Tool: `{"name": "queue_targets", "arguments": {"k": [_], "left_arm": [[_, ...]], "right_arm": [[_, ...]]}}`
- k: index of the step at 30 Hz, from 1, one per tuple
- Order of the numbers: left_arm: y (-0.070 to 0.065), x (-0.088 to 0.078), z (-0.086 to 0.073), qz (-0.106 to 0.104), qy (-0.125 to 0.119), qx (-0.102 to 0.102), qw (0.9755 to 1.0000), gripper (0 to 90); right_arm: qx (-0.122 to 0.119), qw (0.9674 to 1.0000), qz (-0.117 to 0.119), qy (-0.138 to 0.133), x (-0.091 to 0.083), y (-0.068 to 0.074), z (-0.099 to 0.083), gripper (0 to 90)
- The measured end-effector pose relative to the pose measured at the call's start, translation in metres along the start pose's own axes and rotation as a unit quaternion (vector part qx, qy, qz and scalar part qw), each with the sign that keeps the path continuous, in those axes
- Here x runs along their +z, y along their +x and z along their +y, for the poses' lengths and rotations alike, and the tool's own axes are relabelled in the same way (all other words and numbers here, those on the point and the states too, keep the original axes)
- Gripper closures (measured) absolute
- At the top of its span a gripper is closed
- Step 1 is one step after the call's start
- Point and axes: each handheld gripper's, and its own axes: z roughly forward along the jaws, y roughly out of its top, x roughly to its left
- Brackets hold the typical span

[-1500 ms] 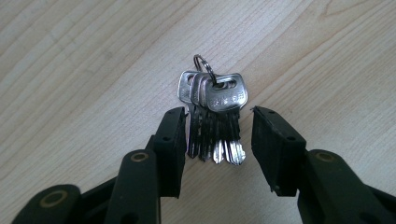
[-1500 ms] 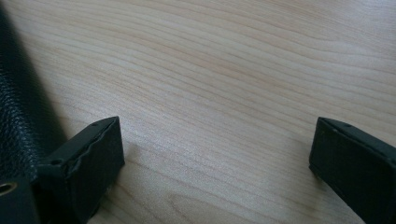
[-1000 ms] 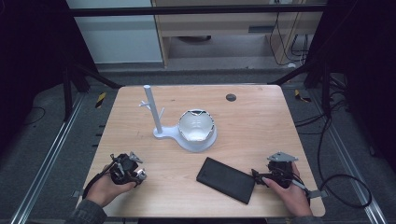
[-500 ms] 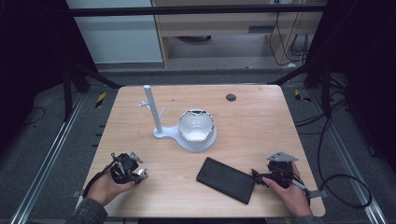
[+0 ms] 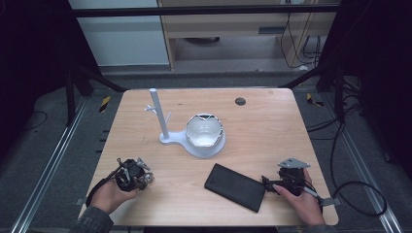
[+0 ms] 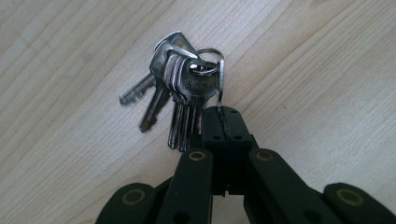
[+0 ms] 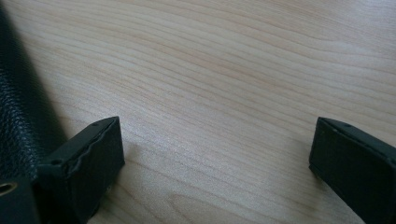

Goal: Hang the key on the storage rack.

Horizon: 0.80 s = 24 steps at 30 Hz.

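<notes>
A bunch of several silver keys on a ring lies on the wooden table. My left gripper has just been closing and its jaws now pinch the key ring between their tips. From above, the left gripper sits near the table's front left, held in a hand. My right gripper stands open low over bare wood, with a black leather case beside its left jaw. In the high view the right gripper points at the end of the flat black case.
A white stand with an upright post and a white bowl on its base stands mid-table. A small dark disc lies near the far edge. Metal frame rails and cables run around the table.
</notes>
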Motion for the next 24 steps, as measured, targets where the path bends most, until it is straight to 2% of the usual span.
{"name": "queue_targets", "arguments": {"k": [2, 6, 11, 14, 18, 19, 21, 24], "left_arm": [[-0.001, 0.002, 0.000, -0.003, 0.004, 0.004, 1.0000, 89.7], [-0.003, 0.003, 0.000, 0.007, -0.001, 0.004, 1.0000, 89.6], [-0.005, 0.004, -0.001, 0.013, -0.014, 0.010, 0.9998, 89.7], [-0.004, 0.002, -0.004, 0.013, -0.026, 0.005, 0.9996, 89.9], [-0.001, -0.022, -0.001, 0.011, -0.055, 0.004, 0.9984, 90.0], [-0.001, -0.022, -0.001, 0.011, -0.055, 0.004, 0.9984, 90.0], [-0.003, -0.040, 0.004, 0.021, -0.062, 0.016, 0.9978, 90.0], [-0.003, -0.051, 0.008, 0.027, -0.069, 0.020, 0.9971, 90.0]], "right_arm": [[0.000, 1.0000, 0.000, 0.000, 0.000, 0.000, 0.000, 3.4], [0.000, 1.0000, 0.000, 0.000, 0.000, 0.000, 0.000, 3.4], [0.001, 1.0000, 0.000, 0.000, 0.000, 0.000, 0.000, 3.5], [0.000, 1.0000, 0.000, 0.000, 0.000, 0.000, 0.000, 3.4], [0.000, 1.0000, 0.000, 0.000, 0.000, 0.000, 0.000, 3.5], [0.000, 1.0000, 0.000, 0.000, 0.000, 0.000, 0.000, 3.5], [0.000, 1.0000, 0.000, 0.000, 0.000, 0.000, 0.000, 3.5], [0.000, 1.0000, 0.000, 0.000, 0.000, 0.000, 0.000, 3.4]]}}
